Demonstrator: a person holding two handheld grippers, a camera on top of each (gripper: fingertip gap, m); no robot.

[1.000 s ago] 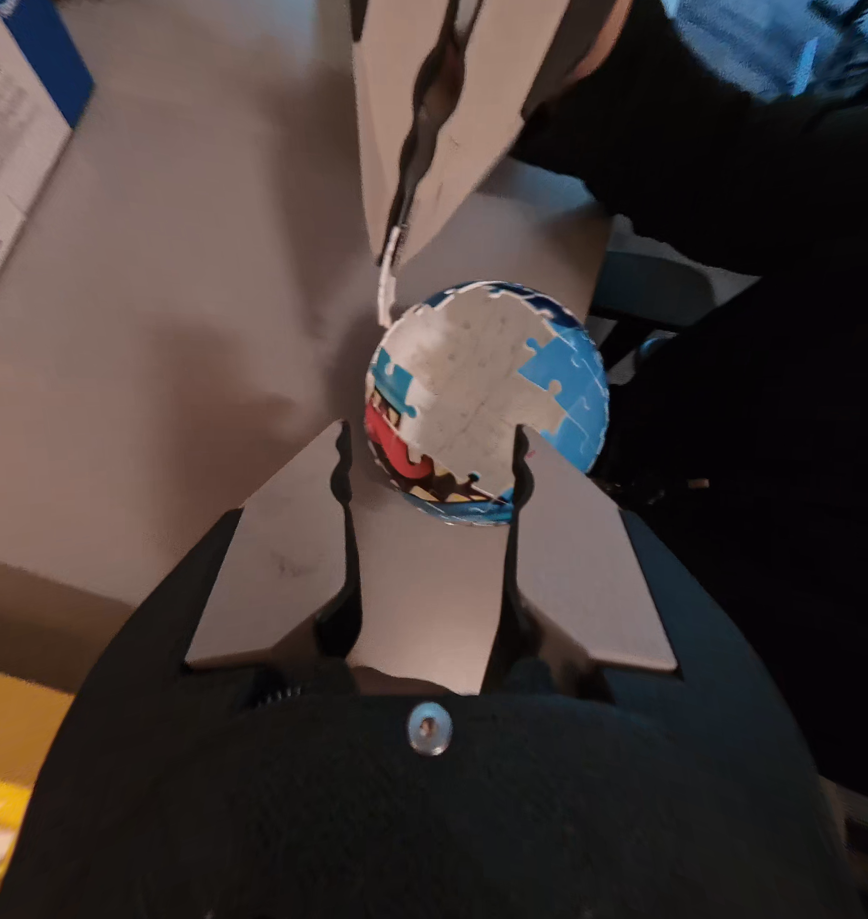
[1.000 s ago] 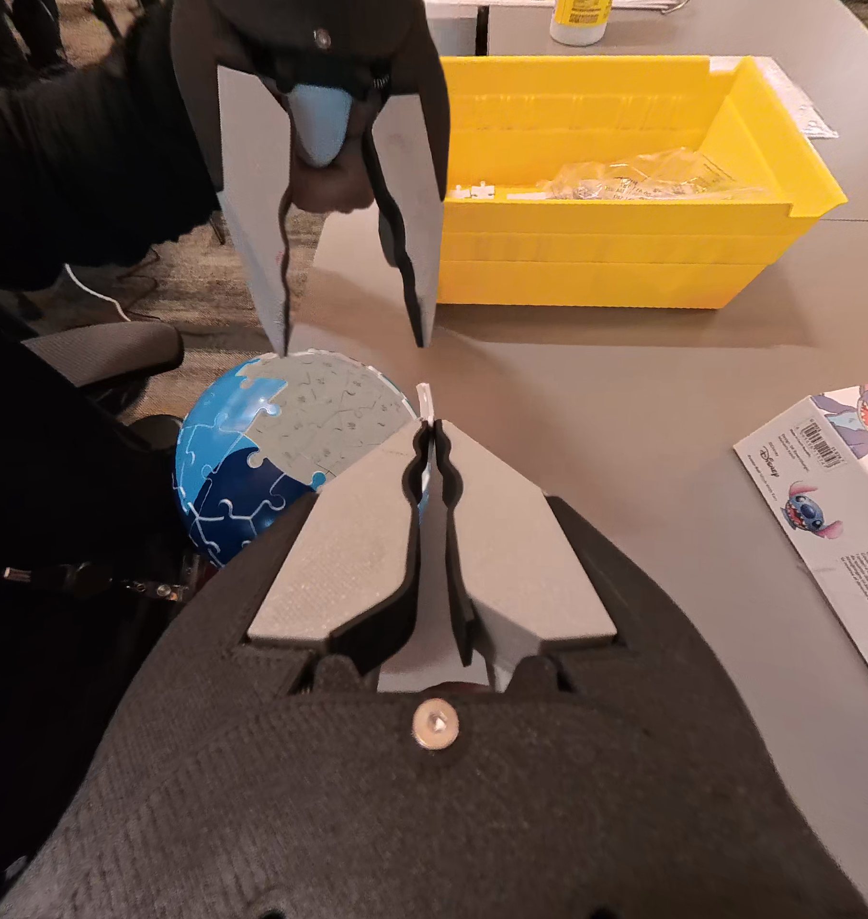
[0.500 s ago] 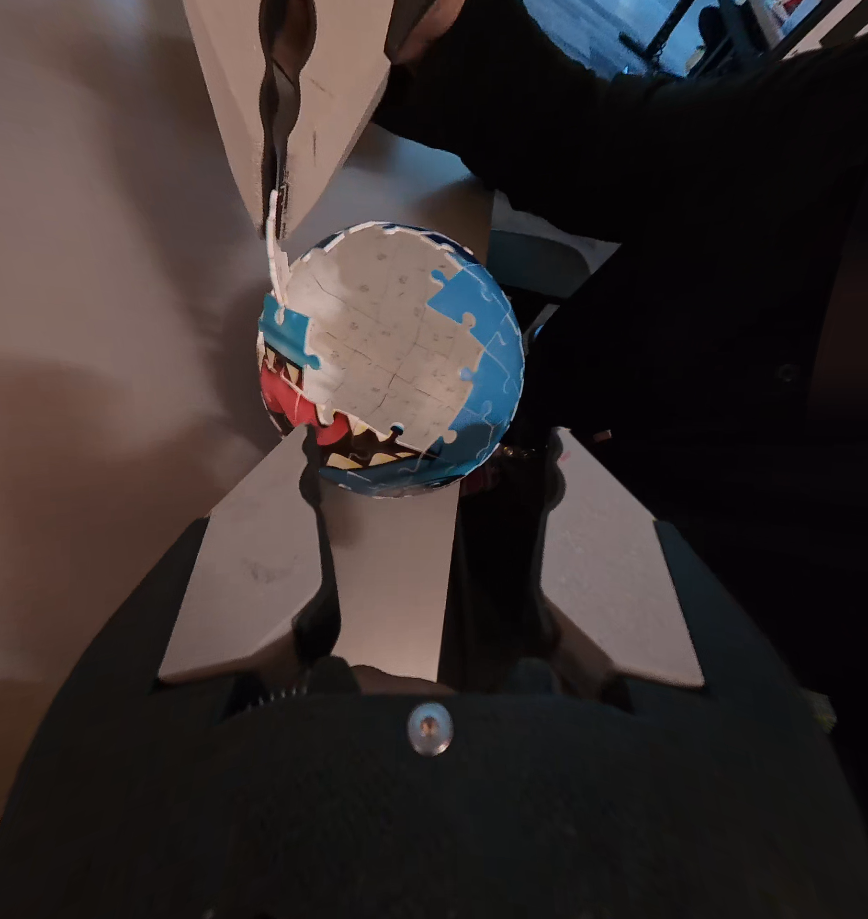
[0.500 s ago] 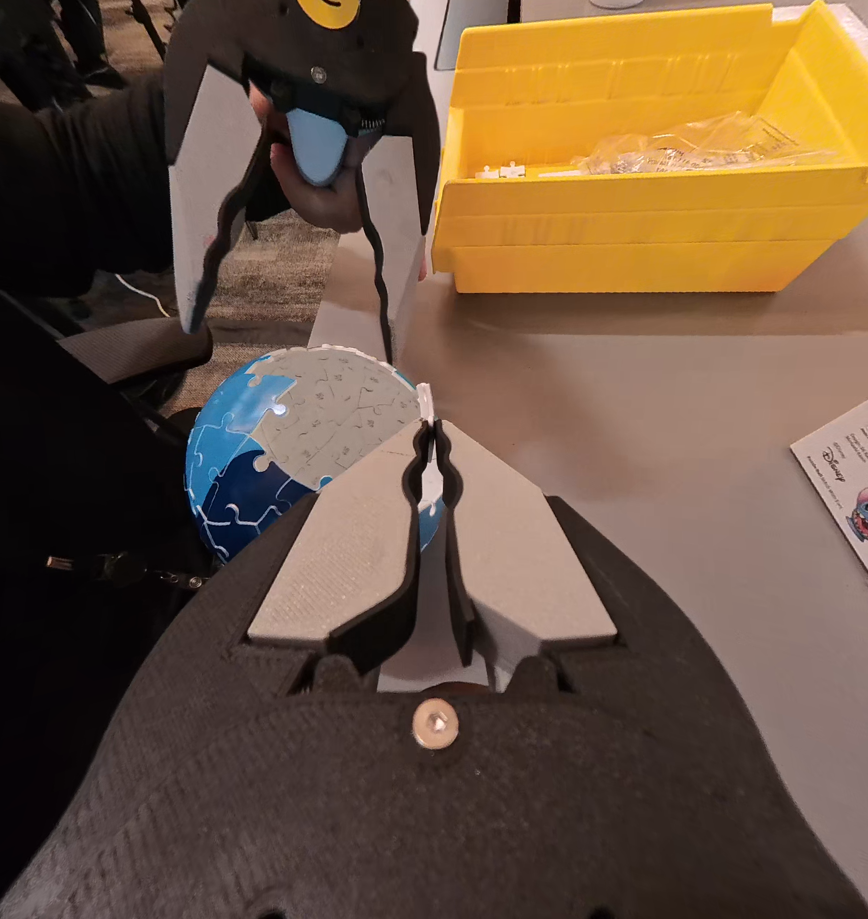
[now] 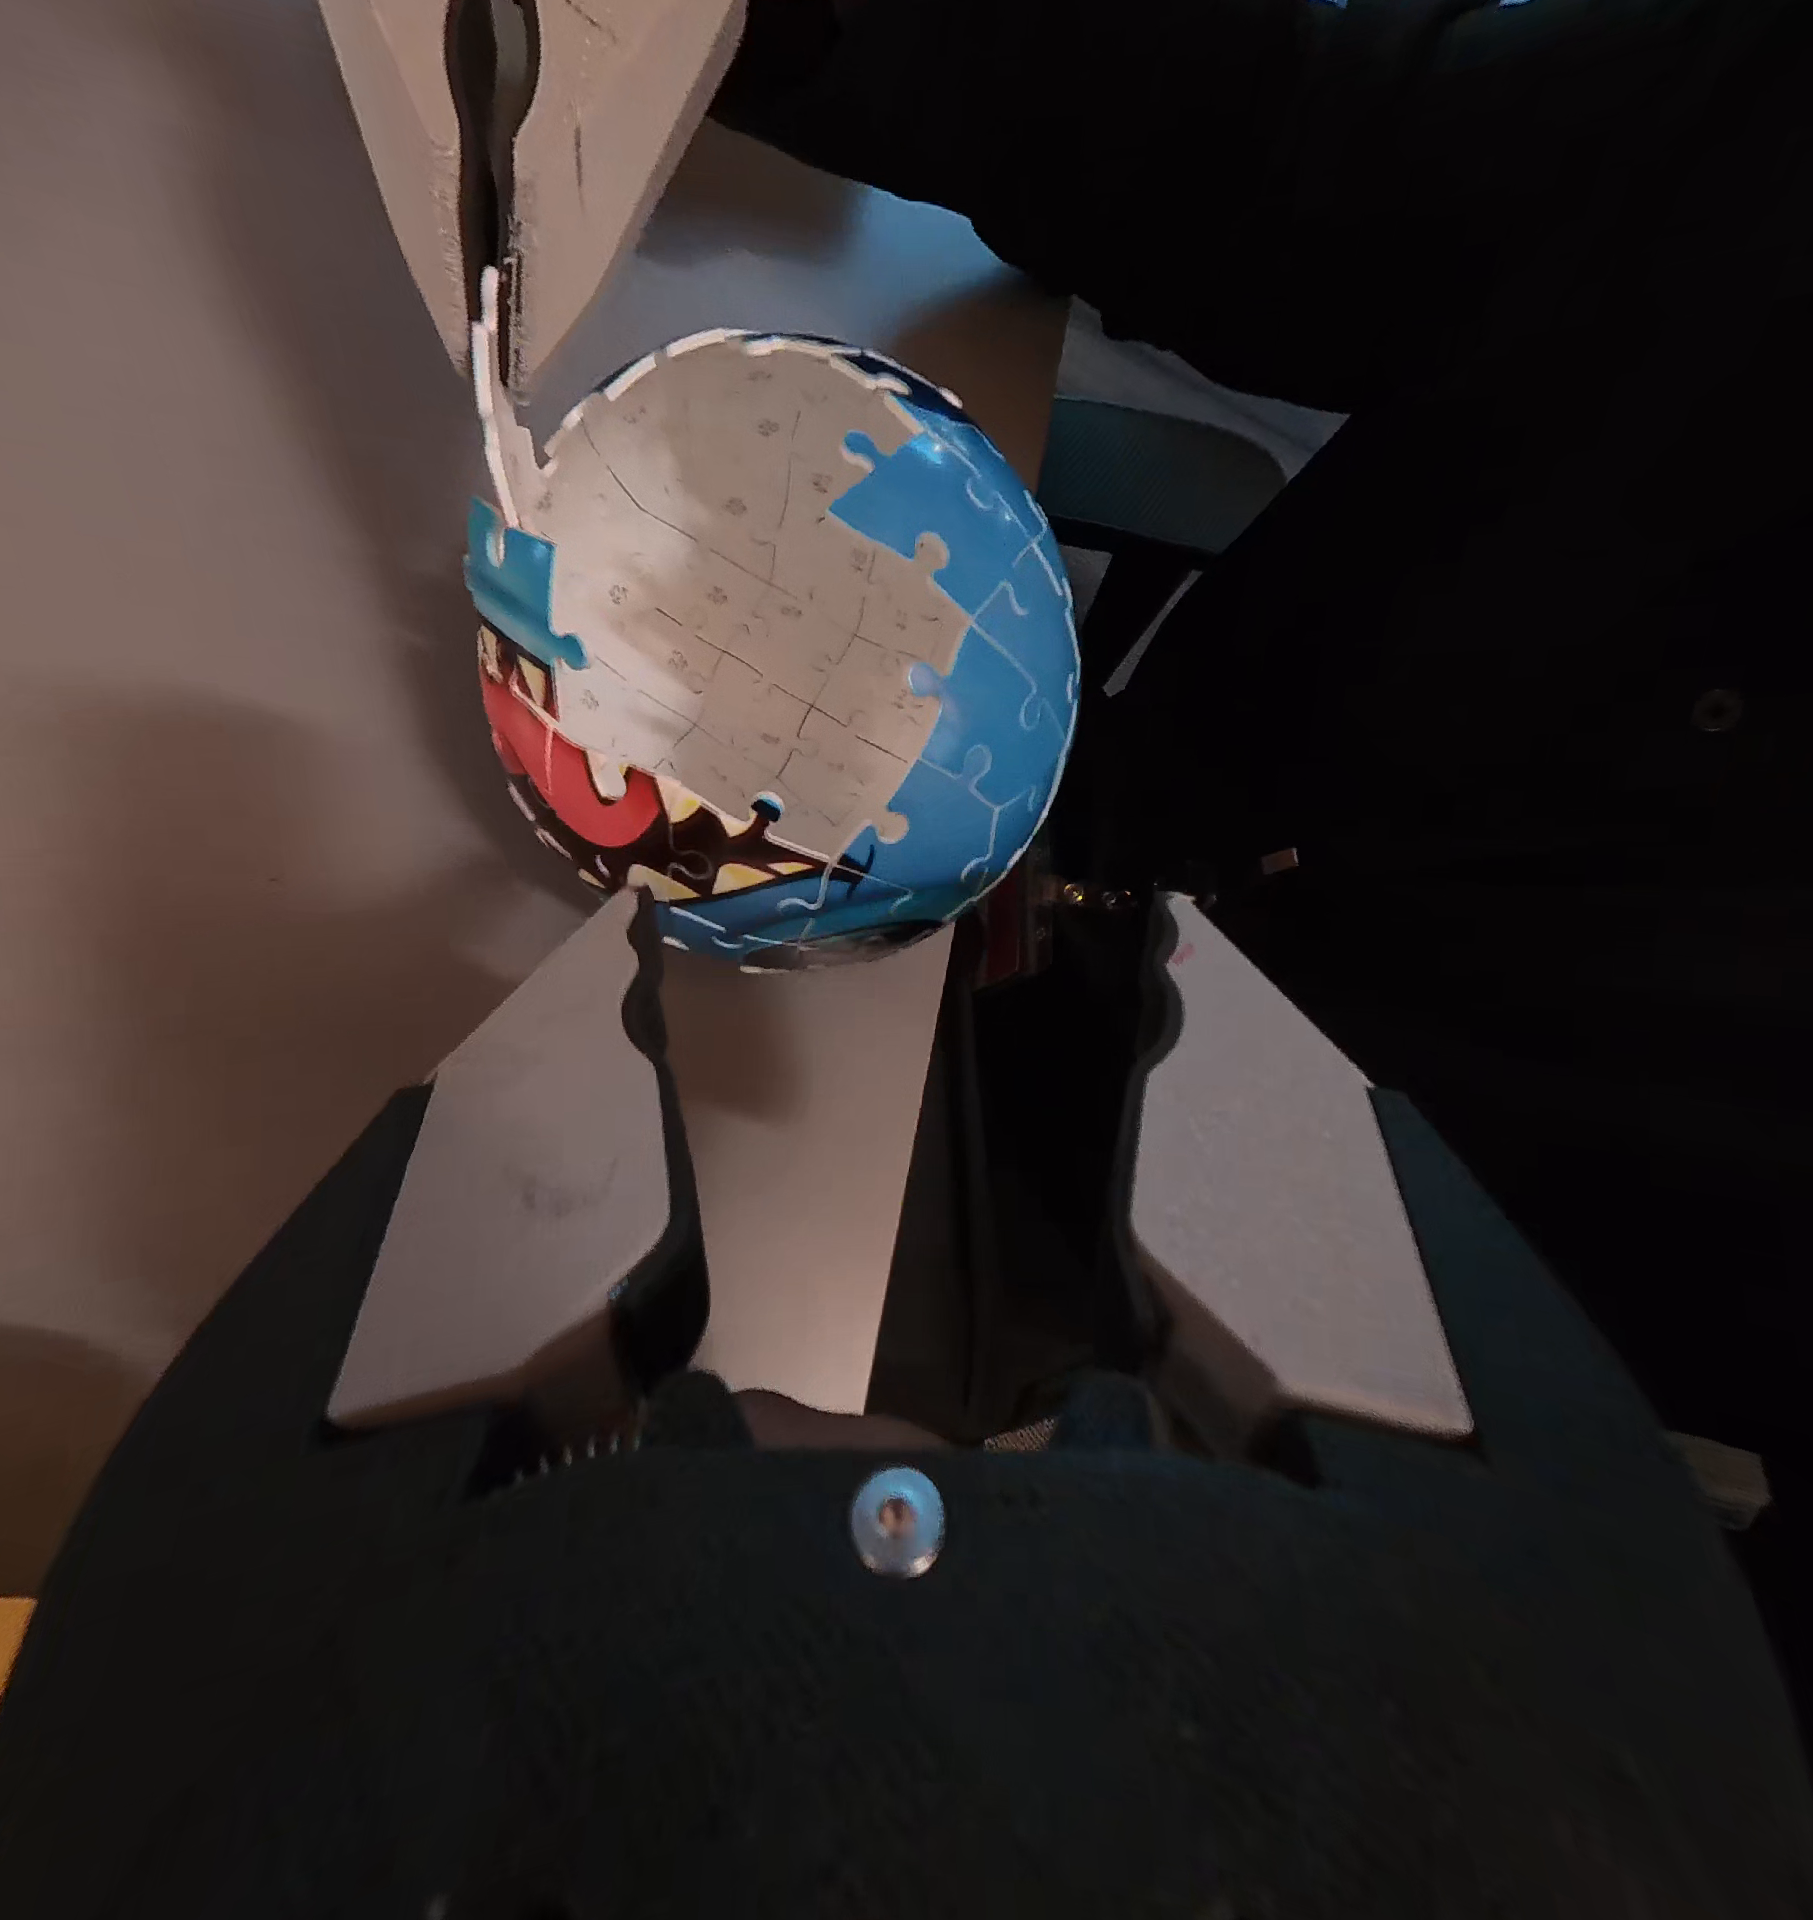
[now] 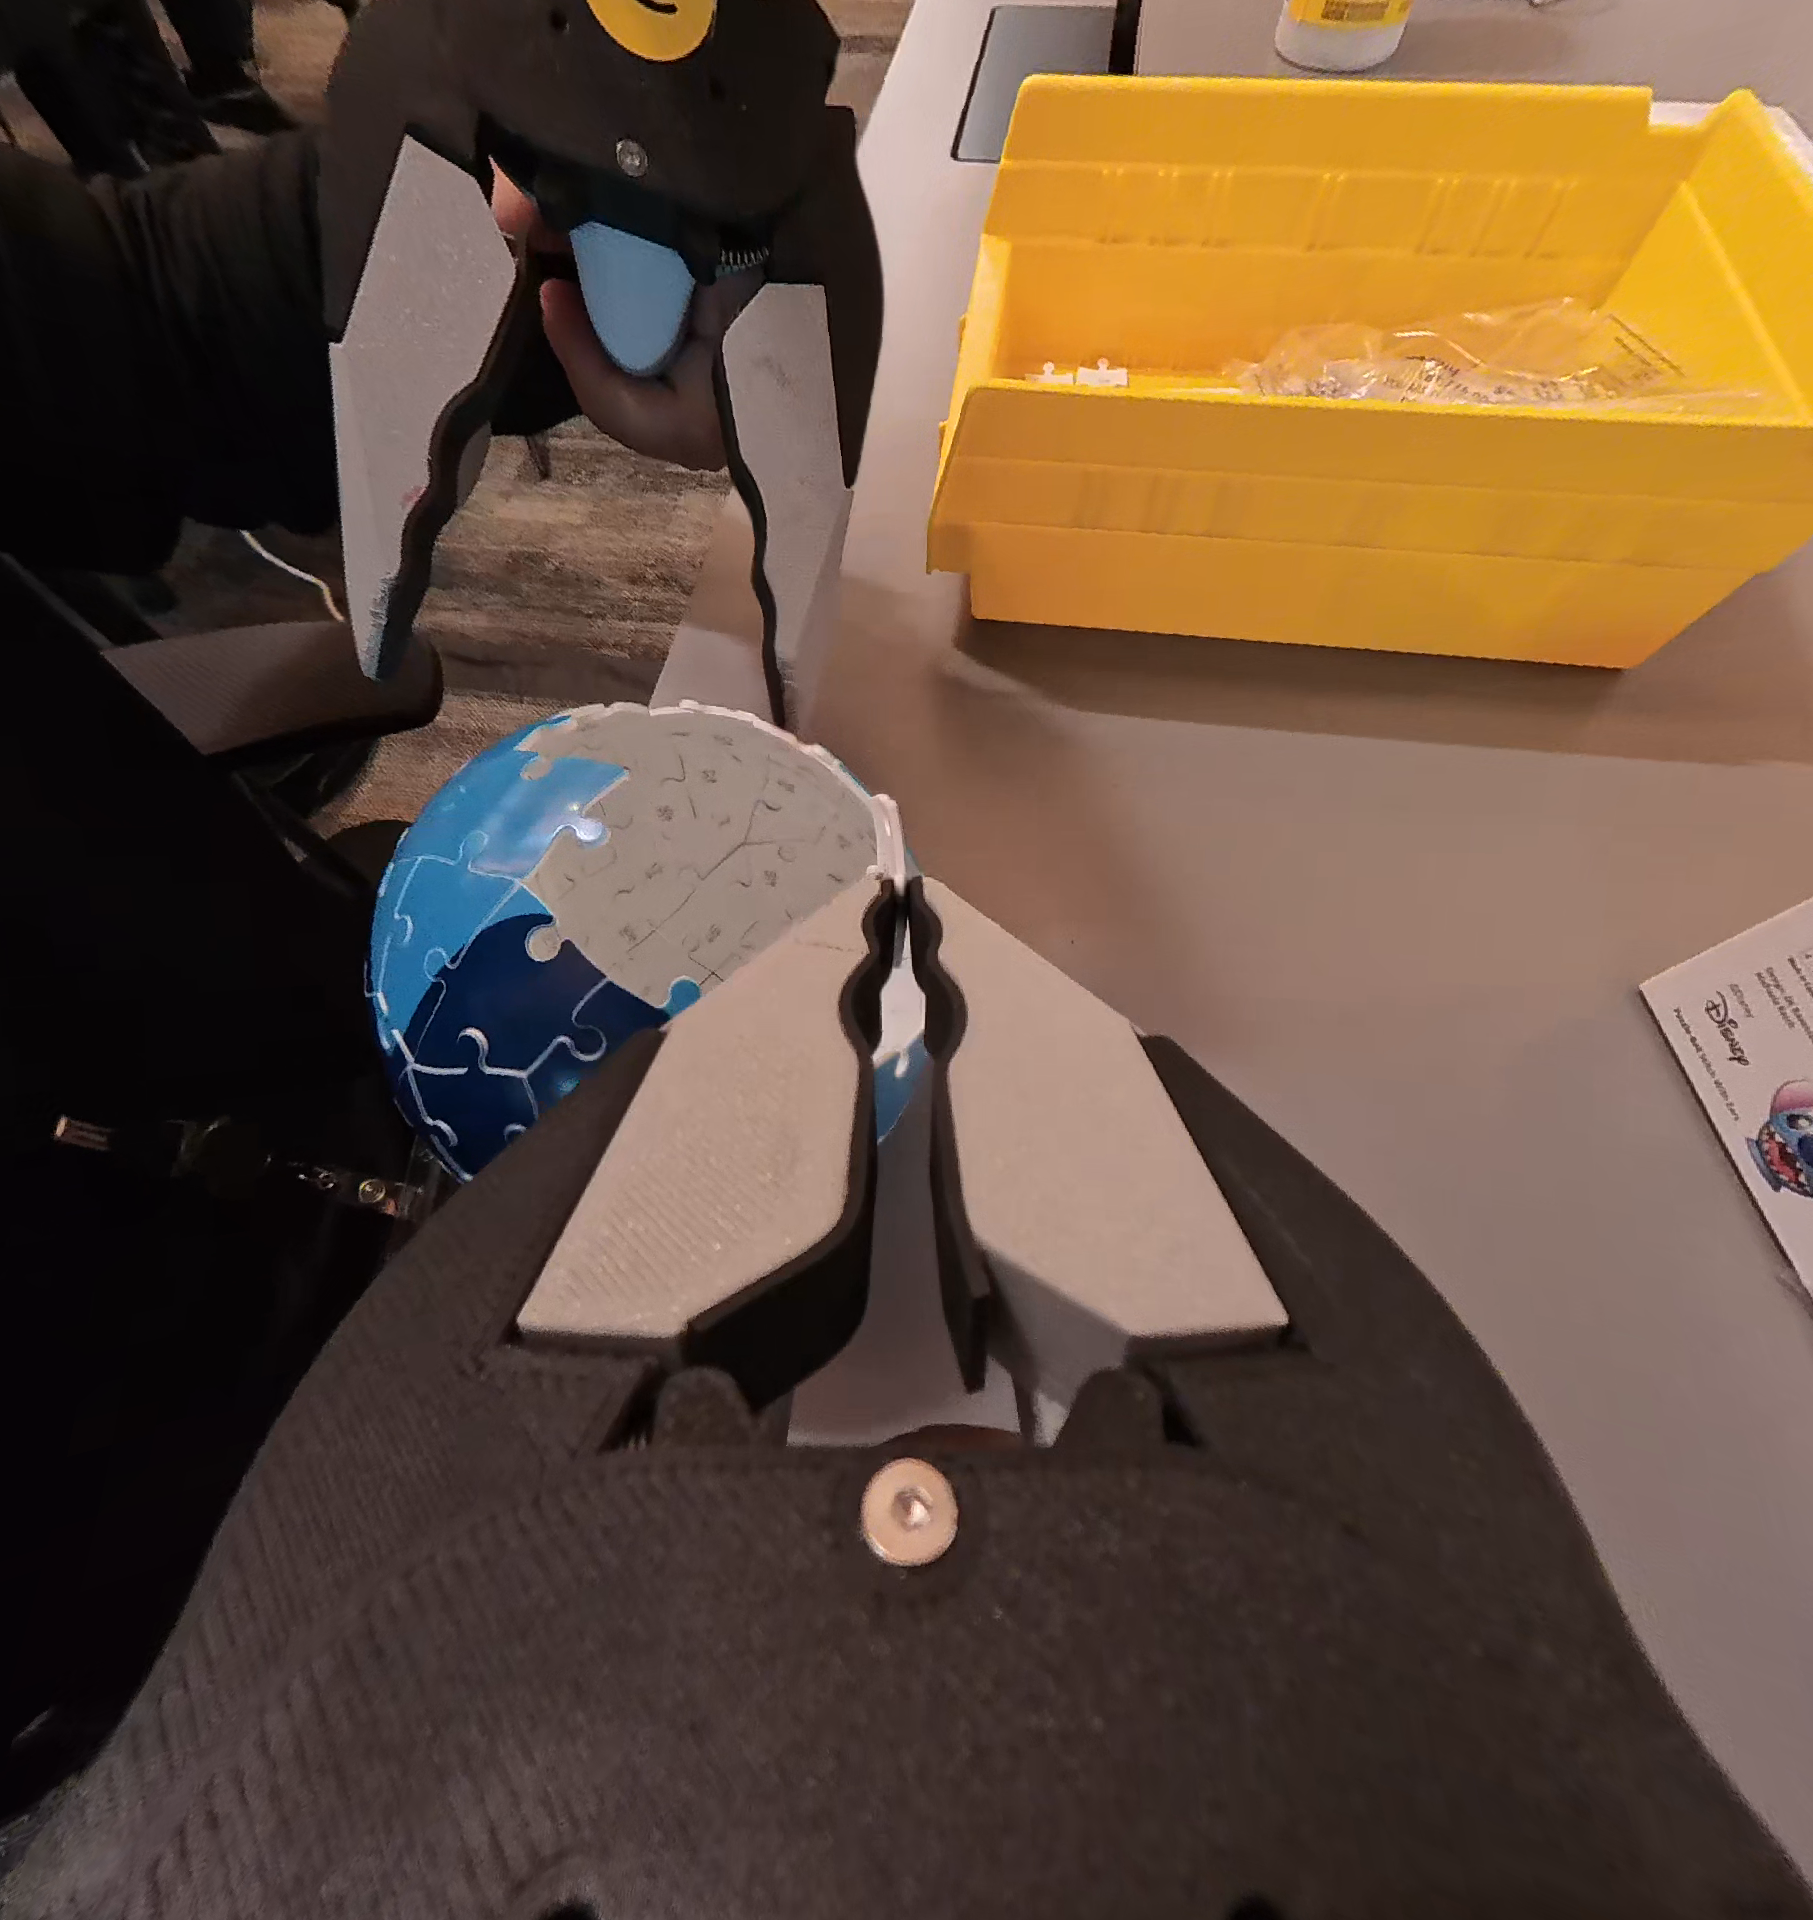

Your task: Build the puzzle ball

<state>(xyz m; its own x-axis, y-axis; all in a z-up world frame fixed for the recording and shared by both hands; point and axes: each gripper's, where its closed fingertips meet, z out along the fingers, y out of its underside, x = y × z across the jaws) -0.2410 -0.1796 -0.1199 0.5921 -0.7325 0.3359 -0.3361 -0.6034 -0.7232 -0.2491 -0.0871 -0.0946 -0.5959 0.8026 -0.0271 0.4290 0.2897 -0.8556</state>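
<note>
While the right claw (image 6: 897, 894) pinches a white puzzle piece (image 5: 491, 416) at the puzzle ball (image 5: 777, 665) rim, the spread left claw (image 5: 897, 914) should brace it.

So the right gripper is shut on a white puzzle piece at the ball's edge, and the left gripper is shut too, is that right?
Not quite. The left gripper is open, with nothing between its fingers, as the right wrist view shows. The right gripper is indeed shut on the white puzzle piece at the ball's edge.
</note>
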